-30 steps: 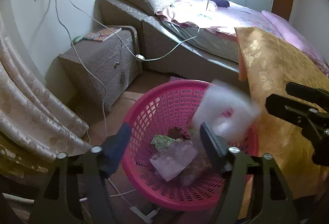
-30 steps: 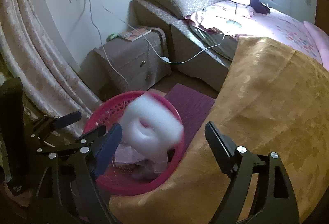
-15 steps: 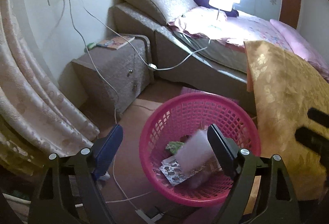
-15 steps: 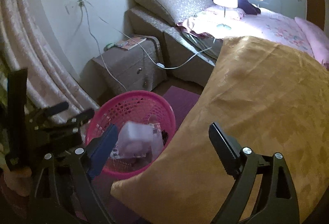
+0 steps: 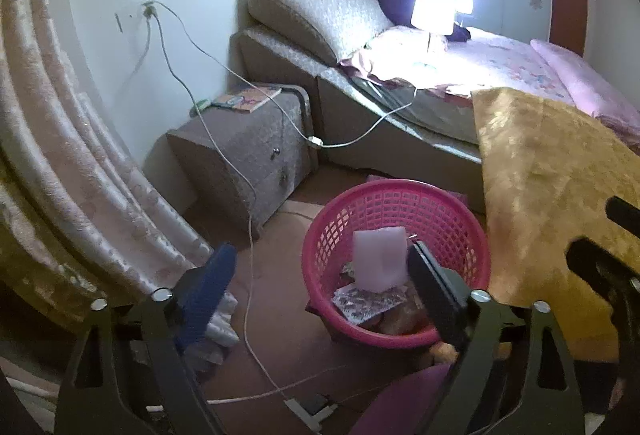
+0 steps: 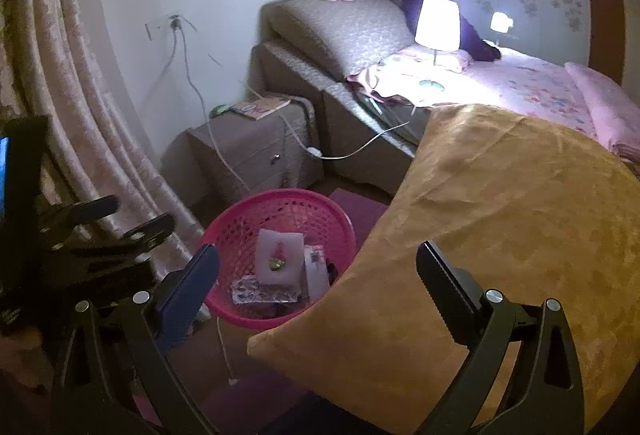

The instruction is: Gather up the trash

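A pink mesh basket (image 5: 460, 219) stands on the floor beside the bed; it also shows in the right wrist view (image 6: 236, 235). A white foam piece (image 5: 378, 259) lies upright inside it on other trash, and shows in the right wrist view (image 6: 278, 261) next to a foil wrapper (image 6: 260, 291). My left gripper (image 5: 316, 283) is open and empty above the basket's near left side. My right gripper (image 6: 320, 287) is open and empty, above the basket's right rim and the gold cloth.
A gold cloth (image 6: 500, 219) covers a surface right of the basket. A nightstand (image 5: 248, 151) with a book stands by the wall. White cables (image 5: 252, 275) trail across the floor. Curtains (image 5: 80, 163) hang at left. The bed (image 5: 460, 75) holds a lit lamp.
The white foam piece fell from mid-air into the basket and now rests there. Both grippers have drawn back and up from the basket.
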Demonstrator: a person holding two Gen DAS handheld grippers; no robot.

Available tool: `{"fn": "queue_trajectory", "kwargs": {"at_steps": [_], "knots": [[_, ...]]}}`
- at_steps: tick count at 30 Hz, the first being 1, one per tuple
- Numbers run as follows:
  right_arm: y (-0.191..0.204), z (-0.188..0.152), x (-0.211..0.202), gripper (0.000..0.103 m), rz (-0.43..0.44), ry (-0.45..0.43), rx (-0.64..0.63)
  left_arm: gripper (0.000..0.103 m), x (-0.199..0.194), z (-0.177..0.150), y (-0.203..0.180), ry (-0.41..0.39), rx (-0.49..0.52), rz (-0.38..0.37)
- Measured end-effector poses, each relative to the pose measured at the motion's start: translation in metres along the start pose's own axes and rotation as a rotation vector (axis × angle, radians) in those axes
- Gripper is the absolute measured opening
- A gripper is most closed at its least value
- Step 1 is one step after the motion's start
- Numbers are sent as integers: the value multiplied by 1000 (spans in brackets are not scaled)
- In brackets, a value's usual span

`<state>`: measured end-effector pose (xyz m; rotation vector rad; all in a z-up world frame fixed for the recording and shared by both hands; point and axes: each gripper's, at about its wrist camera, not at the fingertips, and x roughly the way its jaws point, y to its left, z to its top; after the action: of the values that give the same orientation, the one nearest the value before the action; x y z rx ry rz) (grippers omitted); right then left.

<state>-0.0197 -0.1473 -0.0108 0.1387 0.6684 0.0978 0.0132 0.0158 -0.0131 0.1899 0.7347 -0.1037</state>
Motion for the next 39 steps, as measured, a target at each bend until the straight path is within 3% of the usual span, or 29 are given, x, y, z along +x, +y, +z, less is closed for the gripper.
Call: {"fn": "queue_trajectory", "kwargs": {"at_steps": [9, 39], "knots": [[10, -8, -10, 96, -20, -31, -7, 91, -21, -14, 7, -75, -33, 15], [22, -13, -11, 96, -9, -14, -23, 91, -16, -21, 2, -67, -17, -11]]}}
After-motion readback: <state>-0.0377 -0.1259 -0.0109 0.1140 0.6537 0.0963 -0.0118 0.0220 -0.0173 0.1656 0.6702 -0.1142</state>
